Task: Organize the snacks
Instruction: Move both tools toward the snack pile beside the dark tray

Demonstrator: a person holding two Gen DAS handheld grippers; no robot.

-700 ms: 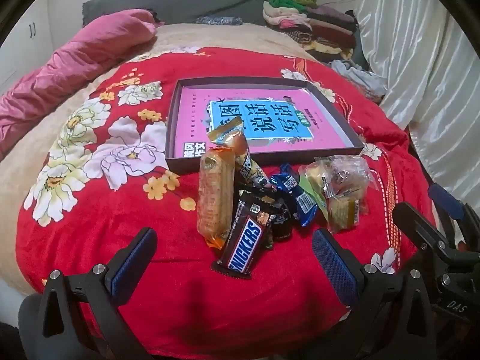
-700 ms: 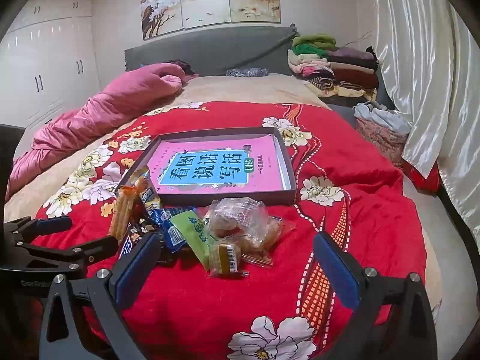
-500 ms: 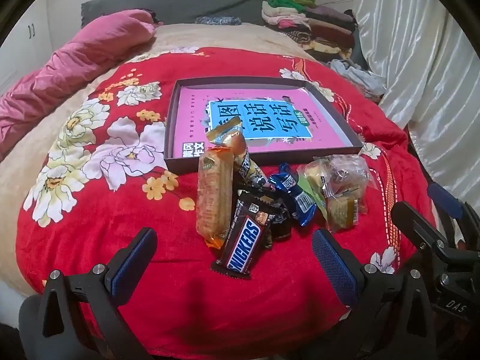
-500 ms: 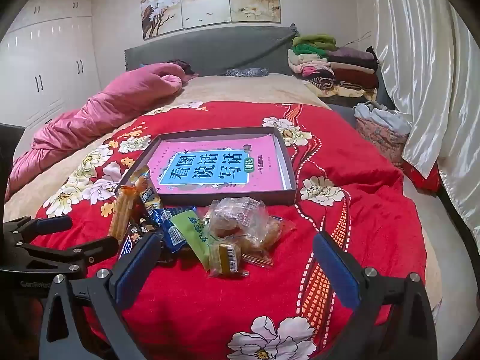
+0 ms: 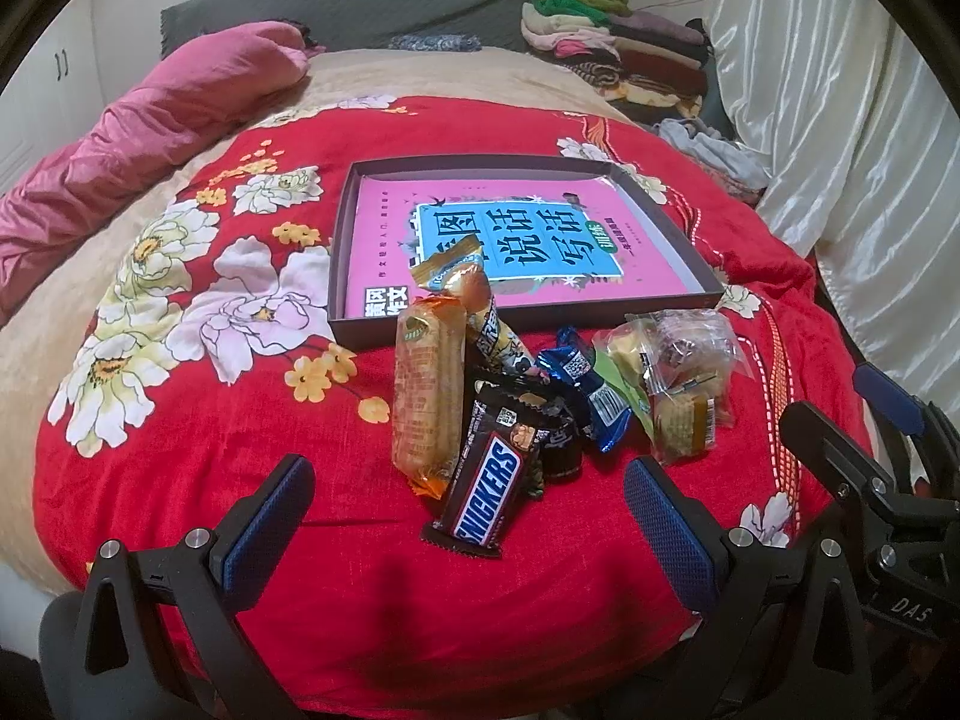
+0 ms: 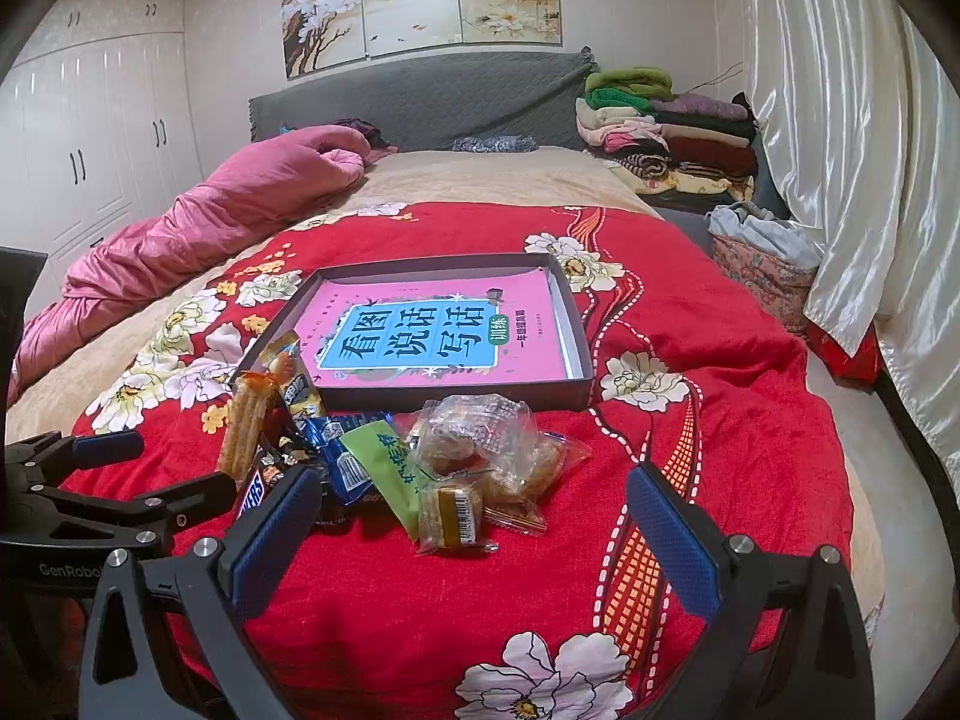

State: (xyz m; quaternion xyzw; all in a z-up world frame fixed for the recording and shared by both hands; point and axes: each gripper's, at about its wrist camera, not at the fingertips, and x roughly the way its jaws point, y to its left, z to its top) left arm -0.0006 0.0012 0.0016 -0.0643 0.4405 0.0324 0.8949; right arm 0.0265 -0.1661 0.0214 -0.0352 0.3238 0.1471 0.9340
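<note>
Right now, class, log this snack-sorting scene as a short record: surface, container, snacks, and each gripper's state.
surface: red floral blanket on a bed
container: shallow dark box holding a pink book, no snacks inside
snacks: Snickers bar, orange wafer pack, blue wrapper, clear cookie bags, piled in front of the box
left gripper: open, empty
right gripper: open, empty

A red floral blanket [image 6: 690,420] covered the bed's near end. A rumpled pink quilt [image 6: 228,210] lay along the bed's left edge. Folded clothes [image 6: 666,126] were stacked at the far right corner, by the grey headboard [image 6: 420,96]. White curtains [image 6: 840,120] hung beside the right edge.
</note>
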